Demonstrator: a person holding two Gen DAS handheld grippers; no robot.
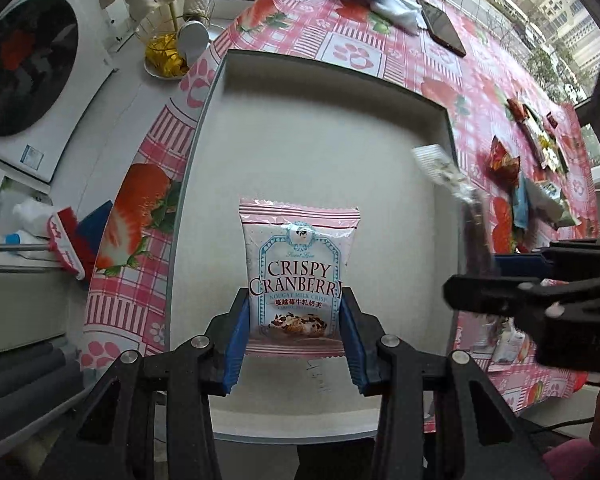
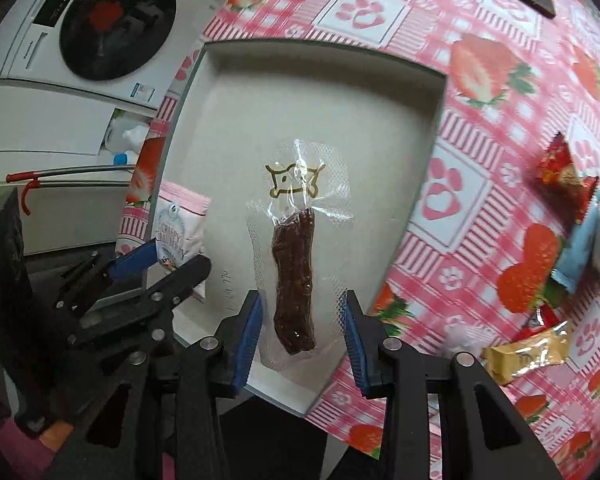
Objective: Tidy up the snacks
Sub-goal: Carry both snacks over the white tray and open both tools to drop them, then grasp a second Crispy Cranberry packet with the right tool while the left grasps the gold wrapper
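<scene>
Left wrist view — both grippers' fingers clamp snacks over white tray (image 1: 380, 80) on strawberry tablecloth (image 1: 480, 64)

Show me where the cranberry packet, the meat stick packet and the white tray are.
cranberry packet (image 1: 298, 276), left wrist view, printed front.
meat stick packet (image 2: 294, 280), right wrist view, the dark meat inside.
white tray (image 1: 320, 136), left wrist view, bare floor.

One shallow box (image 1: 332, 80), one phone (image 1: 442, 26) and two grippers. Two snacks are held: one cranberry nougat packet (image 1: 298, 272), one jerky pouch (image 2: 296, 264)
</scene>
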